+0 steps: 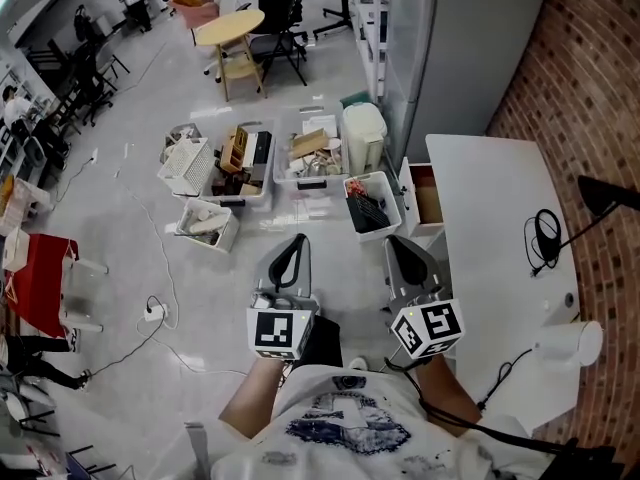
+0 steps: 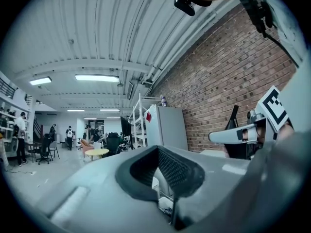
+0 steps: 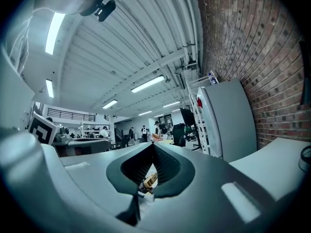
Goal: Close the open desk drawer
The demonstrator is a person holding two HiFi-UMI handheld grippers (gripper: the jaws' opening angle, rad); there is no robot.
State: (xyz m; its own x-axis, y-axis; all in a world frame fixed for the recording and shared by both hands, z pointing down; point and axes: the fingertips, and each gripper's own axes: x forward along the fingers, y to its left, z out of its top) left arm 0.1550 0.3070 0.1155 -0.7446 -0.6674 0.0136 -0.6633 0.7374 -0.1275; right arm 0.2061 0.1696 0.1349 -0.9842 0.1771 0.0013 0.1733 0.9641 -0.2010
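Nothing of the job is done yet, as we read it: the white desk (image 1: pixel 492 230) lies ahead and to the right of both pairs of jaws, and its drawer (image 1: pixel 428 197) stands pulled out, brown inside showing, with no tool touching it. That drawer sits ahead of the right gripper (image 1: pixel 401 251), a little to its right and clearly apart from it, and farther ahead and right of the left gripper (image 1: pixel 296 248). Both grippers have their jaws brought together on nothing; their own views tilt up at the ceiling and brick wall and show no drawer. A white bin (image 1: pixel 385 184) stands on the floor just to the left of the drawer. We judge the whole push remains: reach the drawer front, then press it home.
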